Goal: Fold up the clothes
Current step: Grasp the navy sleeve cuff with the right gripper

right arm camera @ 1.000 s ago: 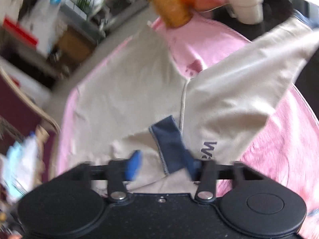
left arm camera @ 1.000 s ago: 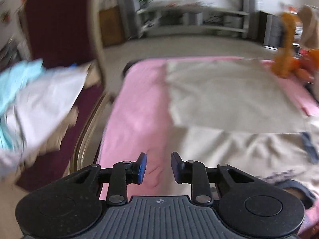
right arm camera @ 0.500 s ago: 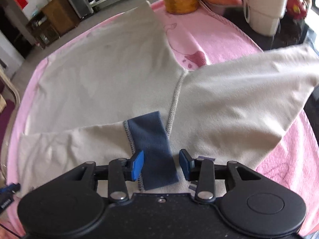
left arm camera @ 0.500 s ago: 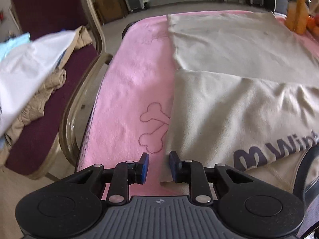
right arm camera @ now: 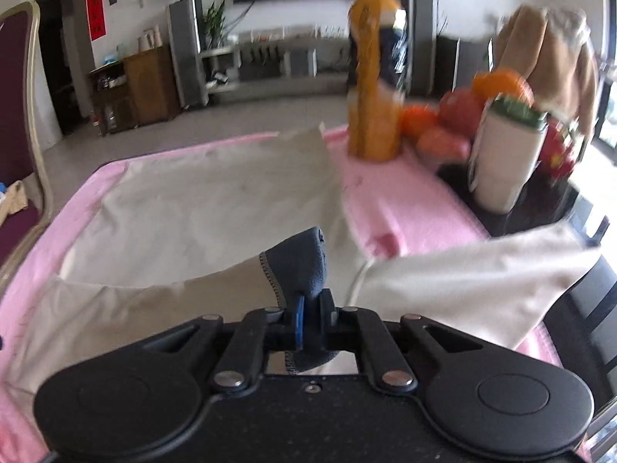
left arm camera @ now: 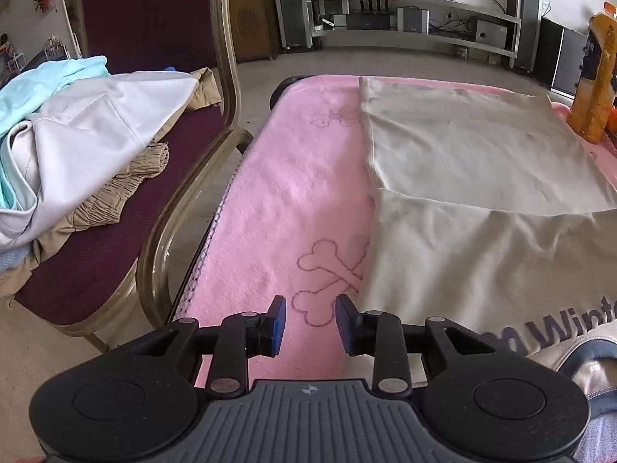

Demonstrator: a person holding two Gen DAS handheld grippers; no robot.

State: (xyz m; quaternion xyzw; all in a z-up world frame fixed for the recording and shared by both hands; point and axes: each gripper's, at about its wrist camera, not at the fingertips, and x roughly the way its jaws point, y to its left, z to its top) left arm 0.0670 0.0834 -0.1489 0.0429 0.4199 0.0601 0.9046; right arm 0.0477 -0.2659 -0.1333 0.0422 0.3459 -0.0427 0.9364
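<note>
Since half a second earlier, the right tongs had closed on the navy collar of the beige shirt, spread on the pink tabletop. Left tongs hovered open, empty, beside the shirt's edge. Folding looked barely begun; one sleeve lay unfolded.

Left wrist view: purple lettering on the cream shirt cut off at right edge; only "Wint" legible, the mark before it hidden behind the left gripper body. Orange bottle cropped at the right edge. Clothes pile on the chair runs off the left edge.

Right wrist view: motion-blurred. Fruit and white container smeared, label unreadable. Navy cuff end hidden between the right gripper pads. Brown object behind the fruit unidentifiable.
</note>
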